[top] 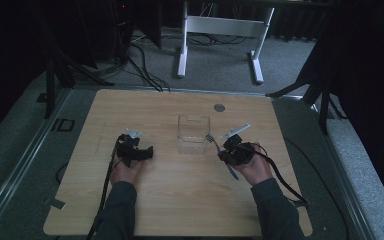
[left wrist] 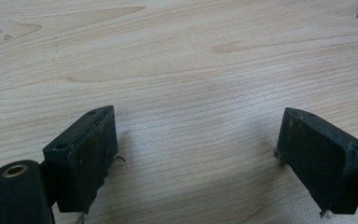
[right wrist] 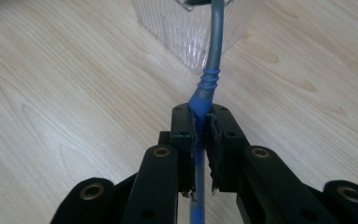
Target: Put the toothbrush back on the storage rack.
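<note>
From above, the wooden table (top: 180, 200) carries a clear plastic box (top: 193, 134) near its middle, with a small round metal disc (top: 219, 107) set into the tabletop behind it. The left gripper (top: 136, 145) rests on the wood well to the left of the box. The right gripper (top: 228, 145) sits just right of the box and holds a fork (top: 220, 150), whose prongs lie close beside the box's right wall.

The left gripper view shows its jaws standing wide apart over bare wood, nothing between them, with a corner of the box at the top right.

The right gripper view shows the jaws clamped tight on the fork's blue handle, the grey shaft running up against the ribbed box wall. No writing is readable anywhere.
</note>
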Action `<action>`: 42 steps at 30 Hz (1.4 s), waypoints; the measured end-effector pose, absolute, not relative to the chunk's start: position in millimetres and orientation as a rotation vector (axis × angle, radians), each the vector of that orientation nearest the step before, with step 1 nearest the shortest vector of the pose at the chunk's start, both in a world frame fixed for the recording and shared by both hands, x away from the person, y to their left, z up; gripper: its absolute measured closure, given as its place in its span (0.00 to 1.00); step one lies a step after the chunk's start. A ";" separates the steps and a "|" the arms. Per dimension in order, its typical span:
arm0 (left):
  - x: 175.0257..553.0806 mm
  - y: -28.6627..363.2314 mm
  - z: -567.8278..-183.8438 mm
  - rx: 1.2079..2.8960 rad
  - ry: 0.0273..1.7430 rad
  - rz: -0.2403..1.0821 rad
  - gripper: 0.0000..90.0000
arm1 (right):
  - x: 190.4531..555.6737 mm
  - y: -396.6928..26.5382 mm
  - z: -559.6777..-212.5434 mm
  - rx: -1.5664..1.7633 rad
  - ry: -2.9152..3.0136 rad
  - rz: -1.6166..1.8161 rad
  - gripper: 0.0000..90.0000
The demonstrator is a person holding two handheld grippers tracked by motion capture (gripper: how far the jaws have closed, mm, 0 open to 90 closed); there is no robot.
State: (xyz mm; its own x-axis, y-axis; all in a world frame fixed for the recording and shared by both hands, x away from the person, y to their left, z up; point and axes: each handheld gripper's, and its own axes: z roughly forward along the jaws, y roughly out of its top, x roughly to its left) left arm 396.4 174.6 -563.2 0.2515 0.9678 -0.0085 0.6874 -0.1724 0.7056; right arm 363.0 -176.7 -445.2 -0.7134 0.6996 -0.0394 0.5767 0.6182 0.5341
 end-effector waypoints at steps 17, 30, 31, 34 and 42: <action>396.4 174.6 -563.2 1.934 1.501 0.610 0.14 | 362.4 -177.8 -438.8 1.060 2.545 0.846 0.90; 396.4 174.6 -563.2 1.934 1.501 0.610 0.14 | 361.6 -168.4 -432.5 1.042 2.519 0.891 0.90; 396.4 174.6 -563.2 1.934 1.501 0.610 0.14 | 361.8 -168.6 -432.5 1.047 2.513 0.897 0.90; 396.4 174.6 -563.2 1.934 1.501 0.610 0.14 | 362.2 -168.9 -432.3 1.054 2.502 0.916 0.90; 396.4 174.5 -563.2 1.932 1.502 0.610 0.14 | 363.3 -169.1 -431.0 1.063 2.485 0.965 0.90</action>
State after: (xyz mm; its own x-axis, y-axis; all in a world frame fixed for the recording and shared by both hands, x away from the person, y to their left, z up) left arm 396.4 174.5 -563.2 0.2508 0.9680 -0.0095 0.6871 -0.1711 0.7061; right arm 363.3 -169.1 -431.0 -0.6940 0.7199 0.0121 0.5394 0.5087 0.6710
